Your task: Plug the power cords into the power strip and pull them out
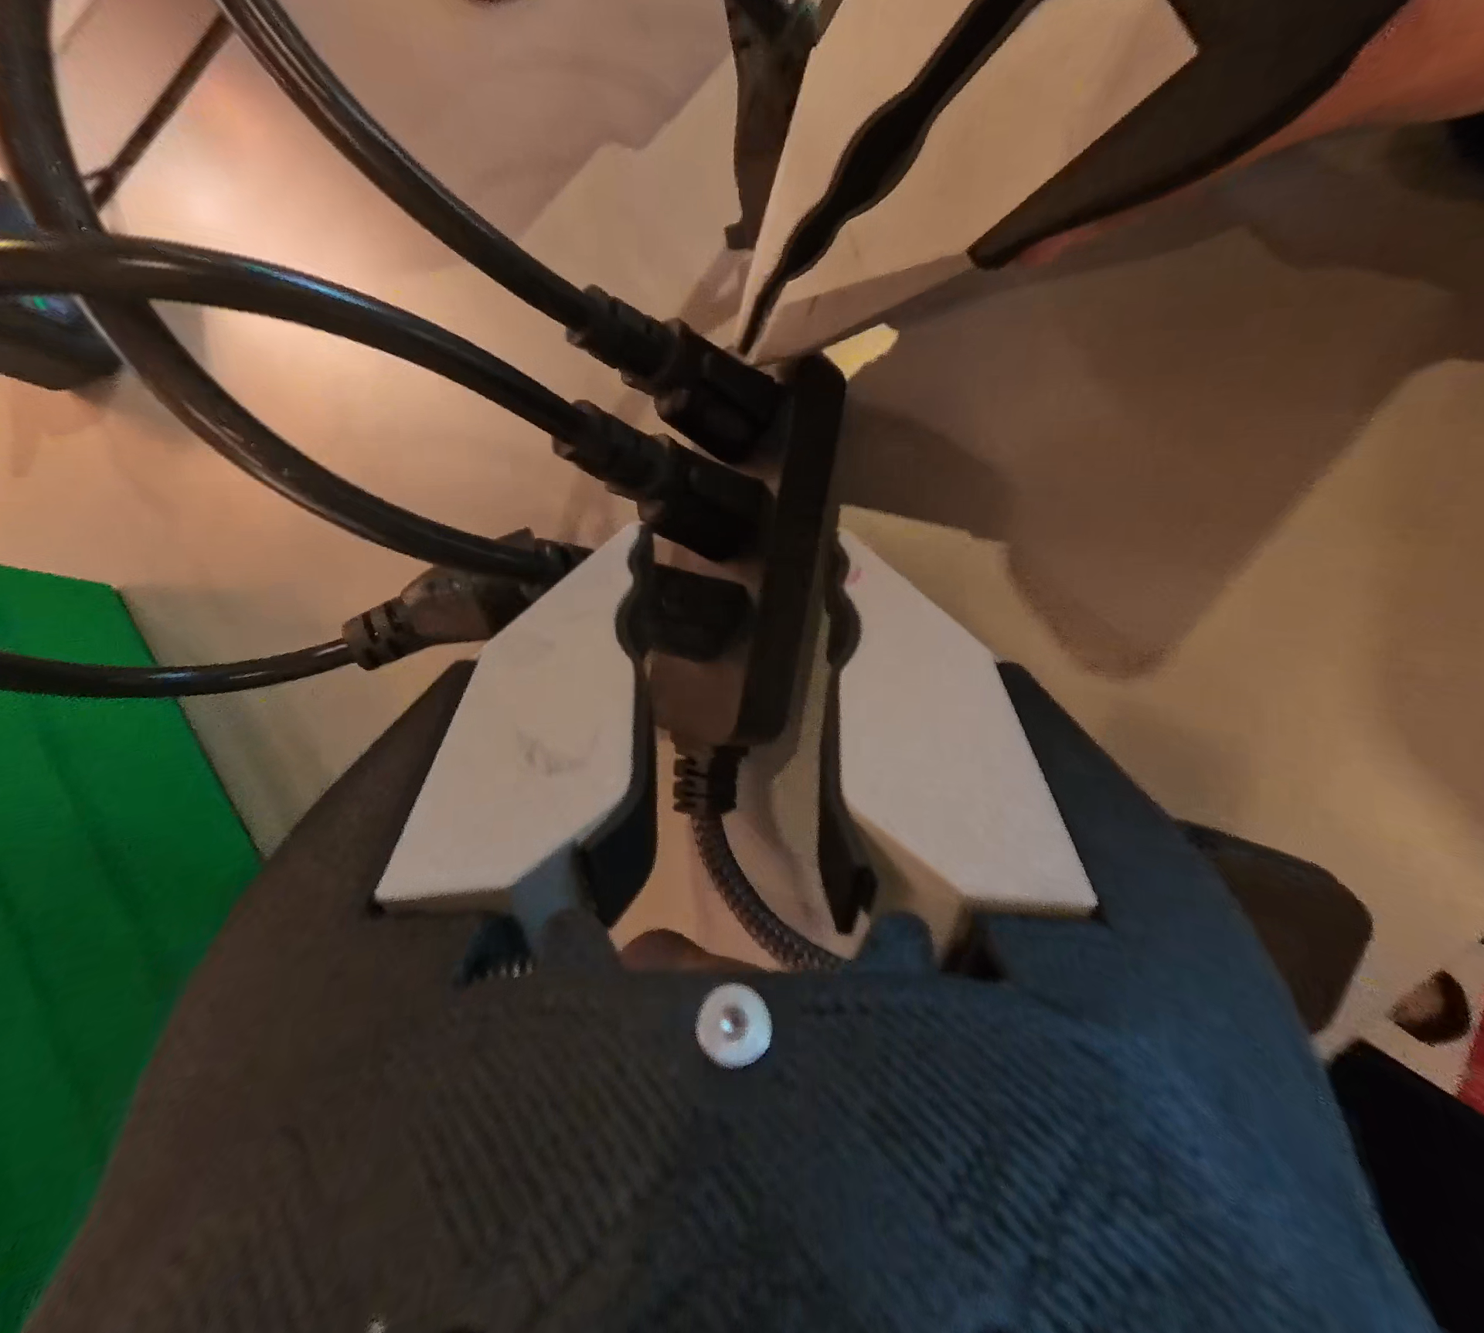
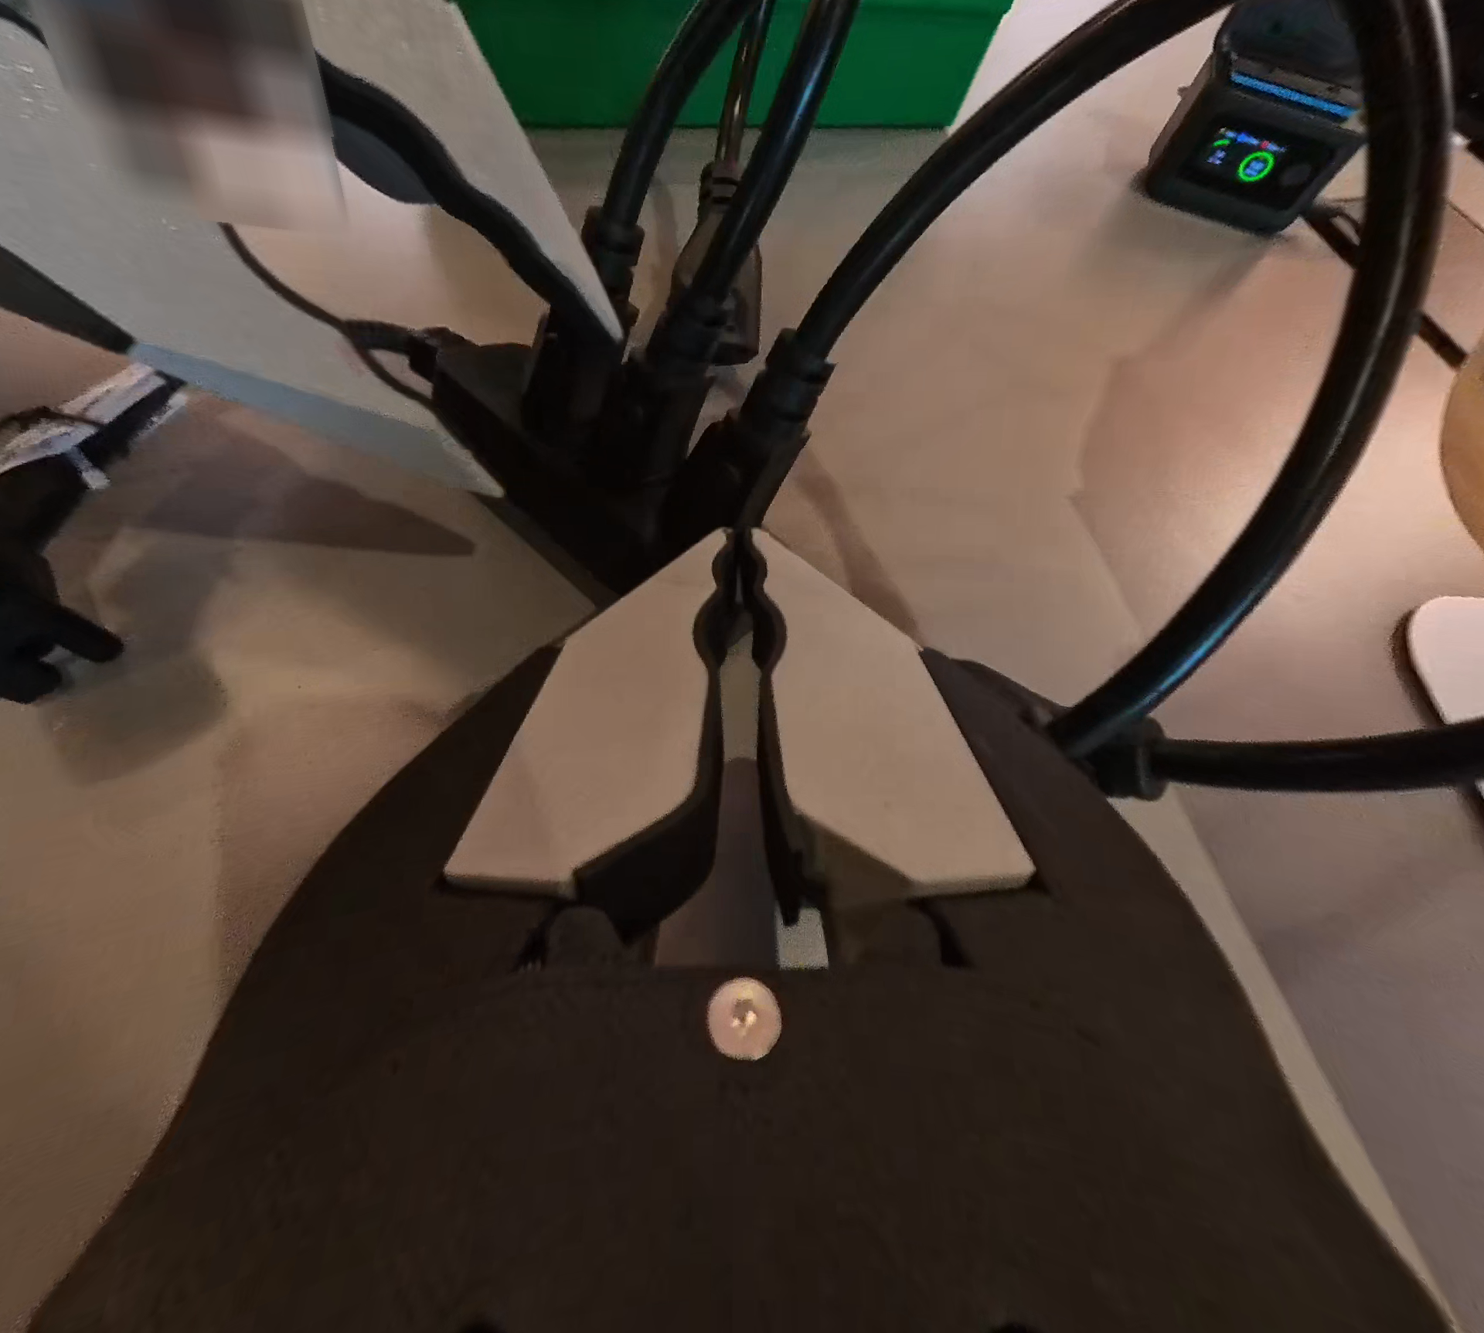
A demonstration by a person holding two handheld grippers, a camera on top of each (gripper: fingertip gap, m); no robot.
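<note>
left gripper (image 1: 735,620) jaws clamped around power strip (image 1: 791,556) | right gripper (image 2: 737,552) jaws closed, tips at strip's end

The left wrist view looks down along its fingers, very close to the power strip (image 1: 791,556). The right wrist view faces it from the opposite end, equally near. Both views share the strip and the plugged cords (image 2: 803,363).
</note>
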